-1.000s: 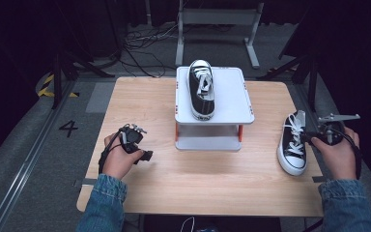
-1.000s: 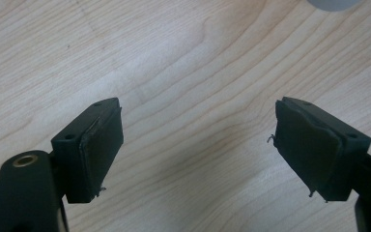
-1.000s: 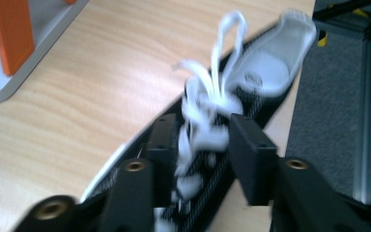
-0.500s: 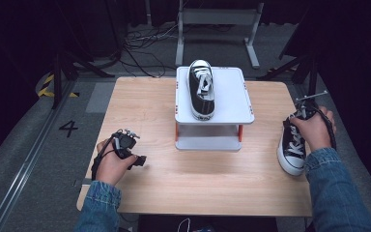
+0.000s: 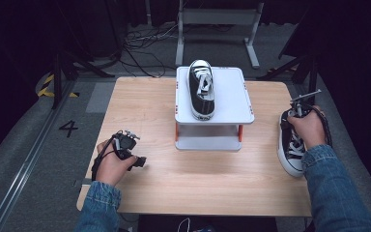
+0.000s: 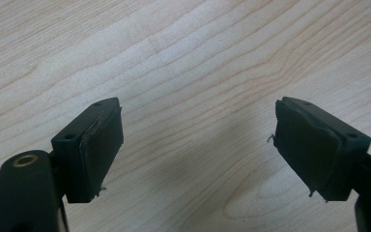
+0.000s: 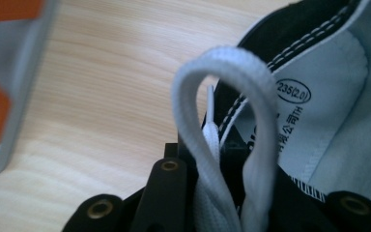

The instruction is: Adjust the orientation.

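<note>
A black-and-white sneaker (image 5: 201, 92) stands on the white raised stand (image 5: 232, 99) at the table's middle. Its twin (image 5: 290, 147) lies on the table at the right edge. My right gripper (image 5: 297, 113) sits over the far end of that shoe. In the right gripper view its jaws (image 7: 222, 193) have just been closing and pinch a white shoelace loop (image 7: 232, 72), beside the shoe's grey lining (image 7: 328, 121). My left gripper (image 5: 140, 161) rests low at the table's front left, open (image 6: 198, 145) over bare wood.
The wooden table (image 5: 140, 106) has free room left of the stand and along the front. The stand's orange-and-white leg (image 7: 0, 96) is close to the left of the right gripper. Dark floor, cables and a metal frame (image 5: 217, 19) lie beyond.
My right hand has moved in from beyond the table's right edge onto the sneaker there. The left hand has barely shifted.
</note>
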Tool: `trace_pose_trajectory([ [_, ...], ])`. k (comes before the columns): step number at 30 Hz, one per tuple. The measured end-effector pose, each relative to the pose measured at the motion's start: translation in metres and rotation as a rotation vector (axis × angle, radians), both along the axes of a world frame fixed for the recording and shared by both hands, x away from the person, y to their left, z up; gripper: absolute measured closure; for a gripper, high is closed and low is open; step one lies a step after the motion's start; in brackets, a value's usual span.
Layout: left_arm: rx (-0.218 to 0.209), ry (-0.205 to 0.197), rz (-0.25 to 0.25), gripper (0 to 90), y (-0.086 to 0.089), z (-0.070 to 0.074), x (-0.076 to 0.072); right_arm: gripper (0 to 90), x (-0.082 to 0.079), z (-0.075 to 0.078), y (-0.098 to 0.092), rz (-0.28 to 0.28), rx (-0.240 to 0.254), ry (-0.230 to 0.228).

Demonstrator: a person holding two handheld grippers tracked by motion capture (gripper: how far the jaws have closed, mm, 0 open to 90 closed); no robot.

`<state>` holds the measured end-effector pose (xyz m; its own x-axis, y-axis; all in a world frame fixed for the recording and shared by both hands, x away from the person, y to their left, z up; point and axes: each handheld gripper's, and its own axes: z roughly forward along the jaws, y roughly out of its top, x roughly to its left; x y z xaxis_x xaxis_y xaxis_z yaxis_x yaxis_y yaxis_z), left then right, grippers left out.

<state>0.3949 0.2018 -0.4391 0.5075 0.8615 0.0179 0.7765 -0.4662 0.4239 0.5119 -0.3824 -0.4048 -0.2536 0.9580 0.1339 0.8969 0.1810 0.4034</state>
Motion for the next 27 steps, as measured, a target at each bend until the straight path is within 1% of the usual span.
trace_pose_trajectory([
  [1,-0.005,-0.002,0.004,18.3,-0.001,0.000,0.000,85.0,-0.004,0.005,0.004,0.027,-0.002,-0.010],
  [2,-0.005,-0.002,0.004,18.3,-0.001,0.000,0.000,85.0,-0.004,0.005,0.004,0.027,-0.002,-0.010],
  [3,-0.003,-0.008,-0.005,18.3,-0.001,0.001,0.001,85.4,-0.015,0.016,0.012,0.097,-0.011,-0.048],
  [4,-0.011,-0.007,0.000,18.3,-0.001,0.001,0.001,85.4,-0.015,0.016,0.012,0.097,-0.011,-0.048],
  [5,-0.011,-0.006,-0.003,18.3,-0.002,0.002,0.001,85.6,-0.019,0.020,0.015,0.126,-0.015,-0.062],
  [6,-0.010,-0.007,-0.005,18.3,-0.002,0.002,0.002,85.8,-0.028,0.027,0.022,0.180,-0.025,-0.081],
  [7,-0.011,-0.008,-0.009,18.3,-0.003,0.002,0.002,86.3,-0.038,0.032,0.029,0.250,-0.045,-0.109],
  [8,-0.012,-0.004,-0.008,18.3,-0.004,0.002,0.002,86.4,-0.046,0.037,0.035,0.285,-0.047,-0.123],
  [9,-0.010,-0.006,-0.015,18.3,-0.004,0.002,0.003,86.4,-0.057,0.041,0.042,0.345,-0.051,-0.141],
  [11,-0.006,-0.010,-0.022,18.3,-0.007,0.003,0.004,86.4,-0.072,0.044,0.051,0.408,-0.034,-0.162],
  [12,-0.010,-0.007,-0.024,18.3,-0.009,0.003,0.004,86.3,-0.078,0.045,0.054,0.437,-0.033,-0.167],
  [13,-0.011,-0.008,-0.028,18.3,-0.010,0.003,0.004,86.3,-0.087,0.045,0.061,0.475,-0.016,-0.167],
  [14,-0.008,-0.008,-0.029,18.3,-0.010,0.003,0.004,86.2,-0.093,0.045,0.065,0.501,-0.016,-0.168],
  [15,-0.008,-0.008,-0.029,18.4,-0.010,0.003,0.004,86.2,-0.093,0.045,0.065,0.501,-0.016,-0.168],
  [16,-0.010,-0.006,-0.032,18.4,-0.011,0.003,0.005,86.2,-0.099,0.044,0.070,0.526,-0.019,-0.167],
  [17,-0.011,-0.005,-0.027,18.3,-0.011,0.002,0.005,86.2,-0.104,0.042,0.076,0.552,-0.011,-0.157],
  [18,-0.009,-0.005,-0.030,18.3,-0.011,0.002,0.005,86.1,-0.111,0.037,0.085,0.592,0.005,-0.150],
  [21,-0.009,-0.005,-0.031,18.3,-0.010,0.002,0.005,86.0,-0.123,0.029,0.097,0.645,0.013,-0.138],
  [22,-0.007,-0.006,-0.030,18.3,-0.009,0.002,0.005,86.0,-0.127,0.026,0.102,0.665,0.014,-0.125],
  [24,-0.009,-0.004,-0.028,18.3,-0.009,0.002,0.005,85.9,-0.135,0.020,0.115,0.728,-0.017,-0.093],
  [26,-0.015,0.000,-0.021,18.3,-0.009,0.001,0.004,84.7,-0.143,0.014,0.127,0.774,-0.044,-0.060],
  [27,-0.015,0.000,-0.021,18.3,-0.009,0.001,0.004,84.3,-0.146,0.010,0.132,0.797,-0.045,-0.040],
])
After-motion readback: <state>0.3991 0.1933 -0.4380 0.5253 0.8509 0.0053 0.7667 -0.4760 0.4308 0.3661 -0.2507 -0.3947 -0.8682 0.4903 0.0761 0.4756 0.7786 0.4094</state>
